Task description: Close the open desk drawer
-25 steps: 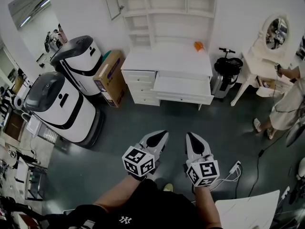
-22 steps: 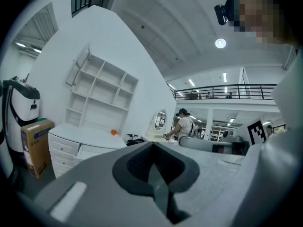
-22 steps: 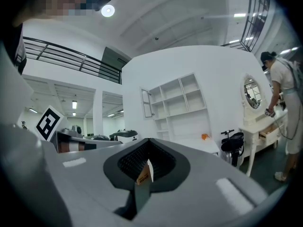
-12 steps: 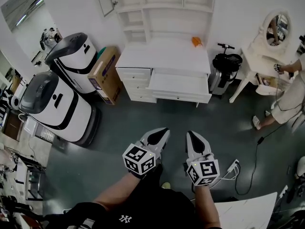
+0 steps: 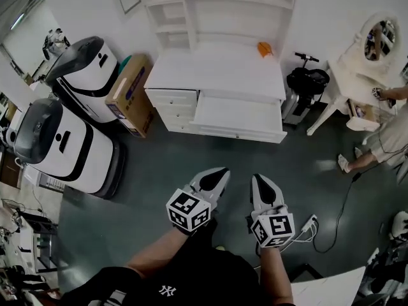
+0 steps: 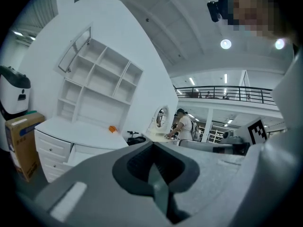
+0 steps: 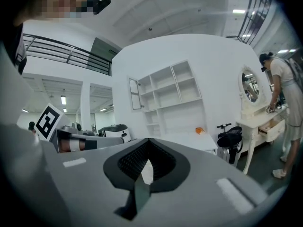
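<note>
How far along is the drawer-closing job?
Nothing looks done yet: the wide drawer under the white desk stands pulled out. In hand: the left gripper and right gripper are shut, empty, a stretch of floor away from it. Left to do: reaching the drawer and pushing it in.

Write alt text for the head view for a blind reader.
A white desk with its wide drawer pulled open stands across the grey floor from the left claw and right claw, both shut and well short of it. Two white machines and a cardboard box stand left of the desk.
</note>
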Motion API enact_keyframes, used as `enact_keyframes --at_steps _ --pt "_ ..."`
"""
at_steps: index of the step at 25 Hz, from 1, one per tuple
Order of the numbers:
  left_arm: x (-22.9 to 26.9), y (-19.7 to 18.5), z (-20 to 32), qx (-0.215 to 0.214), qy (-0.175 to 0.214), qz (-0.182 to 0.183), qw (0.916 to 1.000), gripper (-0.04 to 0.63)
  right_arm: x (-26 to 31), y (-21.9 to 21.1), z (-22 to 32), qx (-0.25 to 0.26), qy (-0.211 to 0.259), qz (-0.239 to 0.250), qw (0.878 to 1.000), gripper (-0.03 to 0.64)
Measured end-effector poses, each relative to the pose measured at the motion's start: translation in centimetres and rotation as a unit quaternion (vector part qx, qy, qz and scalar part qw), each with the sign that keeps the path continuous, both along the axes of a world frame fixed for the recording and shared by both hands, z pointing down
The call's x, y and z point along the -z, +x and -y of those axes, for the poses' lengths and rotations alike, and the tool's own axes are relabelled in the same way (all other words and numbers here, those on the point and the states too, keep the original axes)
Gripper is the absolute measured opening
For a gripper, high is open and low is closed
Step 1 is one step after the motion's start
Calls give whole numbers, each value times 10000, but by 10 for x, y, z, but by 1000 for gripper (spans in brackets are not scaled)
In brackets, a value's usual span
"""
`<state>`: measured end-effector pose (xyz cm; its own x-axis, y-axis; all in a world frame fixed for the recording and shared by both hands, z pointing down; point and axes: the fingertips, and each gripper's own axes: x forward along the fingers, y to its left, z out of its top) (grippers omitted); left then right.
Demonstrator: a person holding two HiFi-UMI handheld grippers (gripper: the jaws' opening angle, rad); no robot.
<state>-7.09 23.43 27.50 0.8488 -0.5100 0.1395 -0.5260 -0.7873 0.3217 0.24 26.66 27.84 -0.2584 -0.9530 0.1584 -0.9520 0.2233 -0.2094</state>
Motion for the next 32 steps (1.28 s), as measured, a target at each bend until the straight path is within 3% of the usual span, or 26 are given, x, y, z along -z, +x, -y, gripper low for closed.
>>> enact_keyframes --at_steps 11,20,26,32 --pt "-40 13 154 -343 -45 231 9991 0 -42 10 149 -292 -434 88 9986 25" --pt "-98 33 216 -468 -289 279 9981 0 -94 22 215 -312 -833 47 9960 26" --pt "-155 47 247 -299 -457 472 9974 0 -167 27 251 120 -1389 49 9902 51" --pt "-233 63 284 -210 -845 785 9931 0 -265 39 292 292 -2209 259 9745 67"
